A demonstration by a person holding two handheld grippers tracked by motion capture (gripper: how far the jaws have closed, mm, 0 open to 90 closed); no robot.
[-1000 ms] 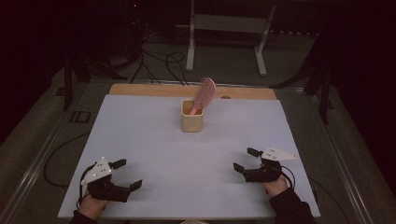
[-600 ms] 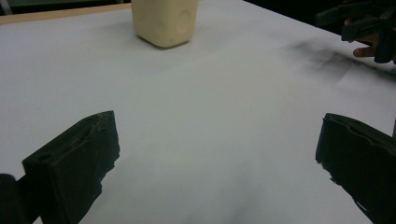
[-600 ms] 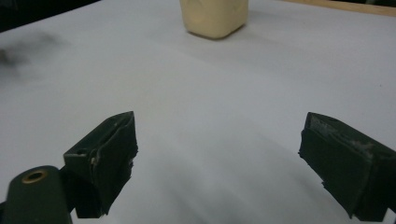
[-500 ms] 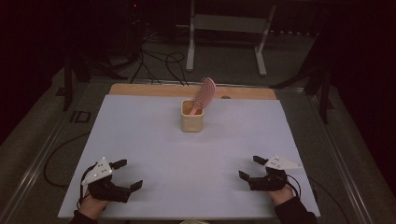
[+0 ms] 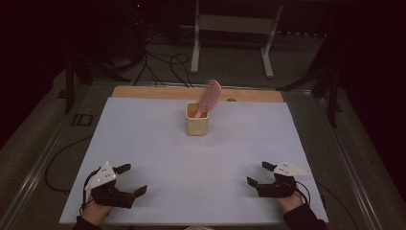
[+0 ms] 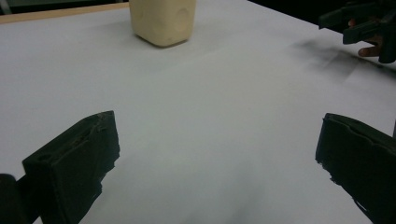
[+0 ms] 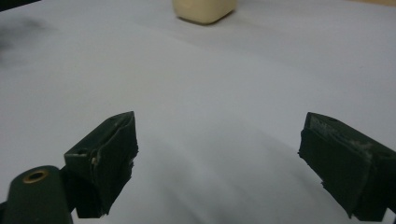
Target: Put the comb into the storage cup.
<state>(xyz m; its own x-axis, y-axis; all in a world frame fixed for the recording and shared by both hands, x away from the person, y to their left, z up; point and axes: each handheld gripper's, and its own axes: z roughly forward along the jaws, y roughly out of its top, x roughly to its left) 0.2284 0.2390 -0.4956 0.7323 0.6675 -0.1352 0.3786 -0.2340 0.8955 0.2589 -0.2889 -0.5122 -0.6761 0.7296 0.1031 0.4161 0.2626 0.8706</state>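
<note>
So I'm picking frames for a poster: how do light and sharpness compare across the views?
High view: white table lit, surroundings near black. Left gripper view: cream cup fairly sharp, grey shadow under the right gripper. Right gripper view: cup soft, near jaws sharper.

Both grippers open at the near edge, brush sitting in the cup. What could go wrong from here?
1. The pink oval hairbrush leans out of the small cream square cup toward the right; a grab at its head might tip the light-looking cup.
2. The cup stands far from both the left gripper and the right gripper; a long reach could knock it.
3. Both grippers sit near the white table sheet edge; trailing cables may snag.
</note>
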